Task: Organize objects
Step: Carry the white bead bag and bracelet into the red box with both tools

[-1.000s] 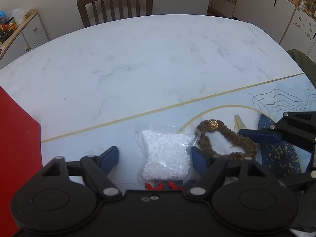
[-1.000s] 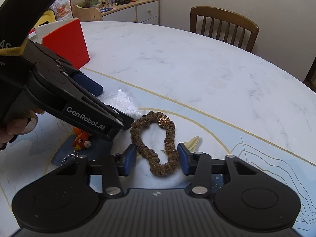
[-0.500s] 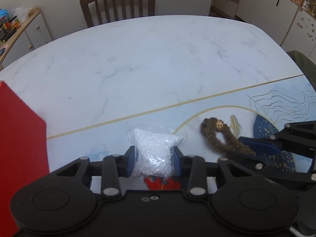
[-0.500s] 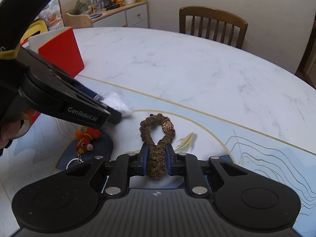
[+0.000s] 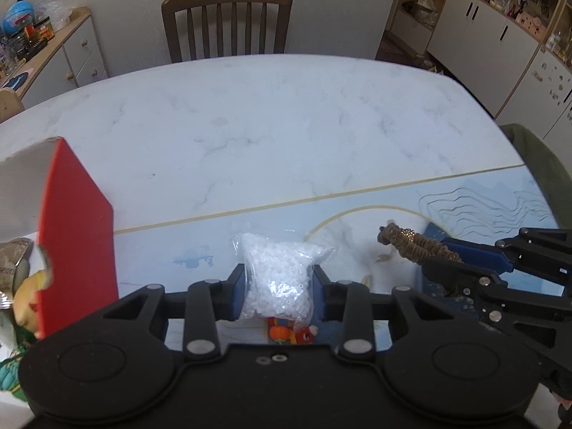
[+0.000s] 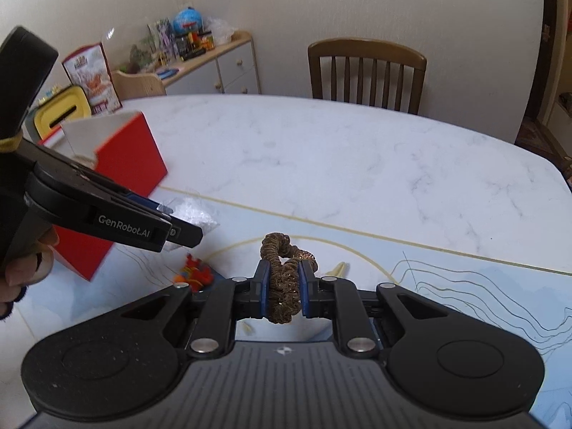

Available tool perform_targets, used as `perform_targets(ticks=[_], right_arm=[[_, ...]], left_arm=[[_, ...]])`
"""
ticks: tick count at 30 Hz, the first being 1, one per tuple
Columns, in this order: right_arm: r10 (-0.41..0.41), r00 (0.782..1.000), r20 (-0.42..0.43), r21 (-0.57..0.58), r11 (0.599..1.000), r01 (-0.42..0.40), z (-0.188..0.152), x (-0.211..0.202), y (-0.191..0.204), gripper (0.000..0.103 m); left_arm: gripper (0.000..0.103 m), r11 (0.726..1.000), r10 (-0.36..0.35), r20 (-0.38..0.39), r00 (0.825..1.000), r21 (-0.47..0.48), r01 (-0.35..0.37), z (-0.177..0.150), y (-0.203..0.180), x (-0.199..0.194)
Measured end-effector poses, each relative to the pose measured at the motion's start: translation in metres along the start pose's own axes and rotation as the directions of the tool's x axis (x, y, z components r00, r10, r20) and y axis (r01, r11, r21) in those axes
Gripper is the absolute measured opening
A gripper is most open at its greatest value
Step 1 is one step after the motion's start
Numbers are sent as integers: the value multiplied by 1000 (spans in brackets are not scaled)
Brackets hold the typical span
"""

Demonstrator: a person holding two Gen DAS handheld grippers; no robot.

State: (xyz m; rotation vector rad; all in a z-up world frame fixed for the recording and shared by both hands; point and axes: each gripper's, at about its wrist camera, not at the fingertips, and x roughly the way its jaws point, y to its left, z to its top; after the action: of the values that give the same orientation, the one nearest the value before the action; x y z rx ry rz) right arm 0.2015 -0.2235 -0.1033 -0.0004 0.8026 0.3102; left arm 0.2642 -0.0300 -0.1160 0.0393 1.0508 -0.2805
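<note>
My left gripper (image 5: pixel 279 286) is shut on a clear bag of white beads (image 5: pixel 277 279), held above the table. In the right wrist view that bag of white beads (image 6: pixel 193 212) pokes out past the left gripper (image 6: pixel 178 228). My right gripper (image 6: pixel 283 286) is shut on a brown scrunchie (image 6: pixel 284 286) with a gold bead, also lifted. The scrunchie (image 5: pixel 414 245) sticks out of the right gripper (image 5: pixel 454 254) at the right of the left wrist view. A red box (image 5: pixel 77 236) with an open top stands at the left; the same red box (image 6: pixel 125 164) shows left in the right wrist view.
An orange fish keychain (image 6: pixel 195 273) lies on the blue mat (image 6: pixel 464 286) below the grippers; the fish keychain (image 5: pixel 289 332) shows under the bag. The marble table (image 5: pixel 268 125) stretches ahead. A wooden chair (image 5: pixel 227 25) stands at the far edge. Cabinets line the walls.
Both grippers closed, the left on the bead bag and the right on the scrunchie, and then lifted them off the table. The red box has come more into view.
</note>
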Motion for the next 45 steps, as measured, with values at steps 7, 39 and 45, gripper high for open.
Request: perform_targets(ticks=[7, 39, 45], right_arm=[[8, 999, 47, -34, 999, -6, 13, -33, 24, 16], [128, 982, 141, -163, 981, -104, 82, -43, 197, 16], [134, 984, 121, -159, 981, -114, 93, -20, 221, 16]], left_arm=[[35, 1000, -5, 40, 999, -12, 6, -3, 6, -35], [35, 992, 69, 135, 989, -116, -53, -37, 157, -139], [35, 990, 77, 120, 990, -125, -62, -42, 187, -137]])
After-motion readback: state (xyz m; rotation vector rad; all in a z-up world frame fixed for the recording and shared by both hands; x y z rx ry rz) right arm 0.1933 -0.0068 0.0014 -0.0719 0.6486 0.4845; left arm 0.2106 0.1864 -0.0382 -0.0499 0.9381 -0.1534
